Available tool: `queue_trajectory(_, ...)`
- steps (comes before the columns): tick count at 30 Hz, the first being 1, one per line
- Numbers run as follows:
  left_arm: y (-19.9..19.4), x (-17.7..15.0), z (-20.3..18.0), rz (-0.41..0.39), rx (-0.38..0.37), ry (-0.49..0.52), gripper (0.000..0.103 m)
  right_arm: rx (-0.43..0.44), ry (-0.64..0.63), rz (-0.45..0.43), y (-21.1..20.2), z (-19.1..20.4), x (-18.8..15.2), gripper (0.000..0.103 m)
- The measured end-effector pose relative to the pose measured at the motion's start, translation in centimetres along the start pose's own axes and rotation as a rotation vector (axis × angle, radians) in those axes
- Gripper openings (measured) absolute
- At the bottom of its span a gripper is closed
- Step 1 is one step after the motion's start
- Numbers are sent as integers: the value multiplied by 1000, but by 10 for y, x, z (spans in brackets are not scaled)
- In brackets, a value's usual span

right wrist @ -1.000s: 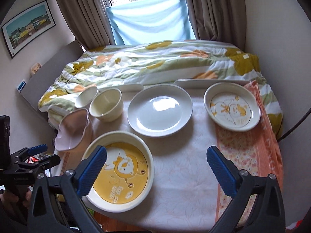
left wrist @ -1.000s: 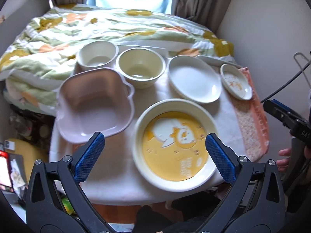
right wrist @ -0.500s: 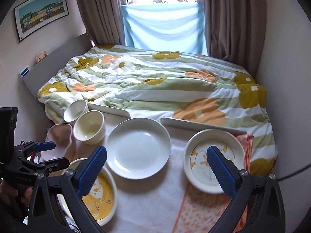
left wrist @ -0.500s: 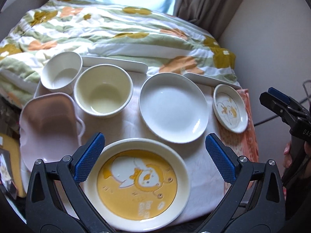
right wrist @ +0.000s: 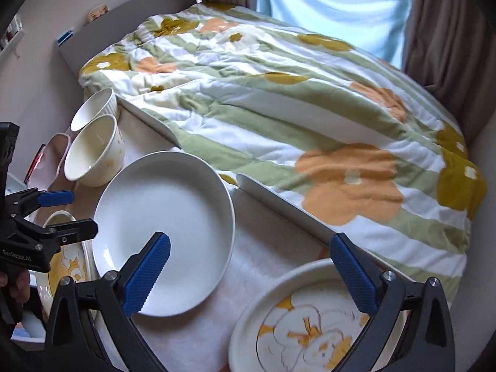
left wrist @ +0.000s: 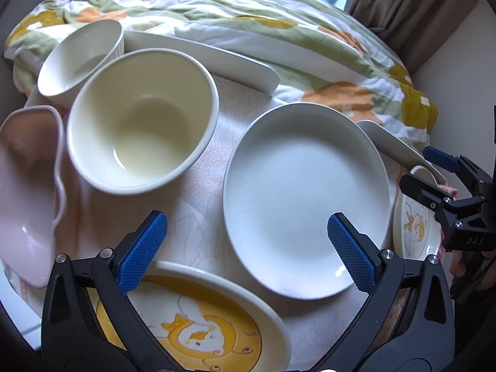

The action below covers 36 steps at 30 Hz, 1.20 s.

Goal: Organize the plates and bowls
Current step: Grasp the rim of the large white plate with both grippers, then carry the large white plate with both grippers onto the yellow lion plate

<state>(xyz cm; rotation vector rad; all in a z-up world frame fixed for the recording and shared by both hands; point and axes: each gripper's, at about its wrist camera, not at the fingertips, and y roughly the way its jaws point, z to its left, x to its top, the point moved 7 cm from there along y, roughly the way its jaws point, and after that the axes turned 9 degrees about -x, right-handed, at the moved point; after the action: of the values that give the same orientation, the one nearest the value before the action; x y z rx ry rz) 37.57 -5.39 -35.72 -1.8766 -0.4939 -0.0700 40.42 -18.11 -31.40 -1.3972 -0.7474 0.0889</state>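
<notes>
Counter (left wrist: pixel 198 204): covered with a pale cloth printed faintly with flowers; it stands against a bed with a quilt (right wrist: pixel 279 99) in green, white, orange and mustard flower shapes.

Bowls, three, all empty:
- cream bowl (left wrist: pixel 141 121), round, deep, glossy, near the left of the counter;
- white bowl (left wrist: pixel 79 62), smaller, ribbed outside, just behind the cream one and touching or nearly touching it;
- pink bowl (left wrist: pixel 26 186), wavy-edged, smooth, at the far left beside the cream bowl.

Plates, three, all empty:
- white plate (left wrist: pixel 305 198), plain, round, shallow, glossy, mid-counter;
- yellow plate (left wrist: pixel 198 328), cream rim, yellow centre with a cartoon chick, at the near edge left of the white plate;
- small plate (right wrist: pixel 310 328), cream with an orange-and-white cartoon figure, at the right, on a patterned orange cloth.

Left tongs (left wrist: pixel 246 251): black frame, blue ridged pads, spread wide, holding nothing, above the yellow plate and the near rim of the white plate.

Right tongs (right wrist: pixel 252 276): same make, spread wide, holding nothing, above the small plate and the white plate's edge.
</notes>
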Motion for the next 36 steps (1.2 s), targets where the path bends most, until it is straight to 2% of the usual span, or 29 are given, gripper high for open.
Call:
queue_trajectory(2, 6, 0, 1, 2, 7, -9, 101, 33, -15, 21, 14, 1, 0, 101)
queue_trajectory(3, 9, 0, 1, 1, 12, -11, 101, 41, -21, 34, 19, 2, 1, 95)
queue_trajectory(4, 12, 1, 2, 3, 18, -13, 99, 57, -29, 53, 26, 4, 0, 84)
queue_trajectory(5, 15, 1, 4, 6, 25, -15, 96, 73, -36, 69, 32, 6, -1, 76)
queue_trajectory(6, 18, 1, 6, 9, 36, -17, 92, 83, -43, 85, 37, 7, -4, 65)
queue_trajectory(8, 22, -1, 10, 13, 47, -22, 78, 100, -55, 104, 45, 10, -7, 58)
queue_trajectory(10, 27, -4, 13, 28, 27, -32, 73, 106, -62, 107, 47, 11, -8, 51)
queue_trajectory(11, 29, -6, 14, 40, 22, -40, 66, 108, -66, 107, 48, 11, -7, 48)
queue_trajectory(13, 29, -9, 15, 47, 33, -35, 58, 130, -67, 115, 47, 12, -8, 32)
queue_trajectory(17, 29, -12, 13, 72, 34, -24, 39, 151, -84, 132, 48, 17, -11, 24)
queue_trajectory(20, 30, -16, 10, 100, 5, -31, 30, 153, -93, 142, 46, 20, -15, 21)
queue_trajectory(24, 29, -19, 6, 110, -6, -21, 27, 158, -95, 145, 44, 20, -19, 16)
queue_trajectory(28, 26, -20, 12, 98, -19, -66, 19, 169, -75, 136, 44, 18, -19, 15)
queue_trajectory(32, 21, -19, 10, 74, 56, -11, 17, 172, -72, 129, 42, 19, -19, 14)
queue_trajectory(36, 18, -17, 14, 68, 31, -29, 16, 176, -62, 115, 38, 19, -20, 14)
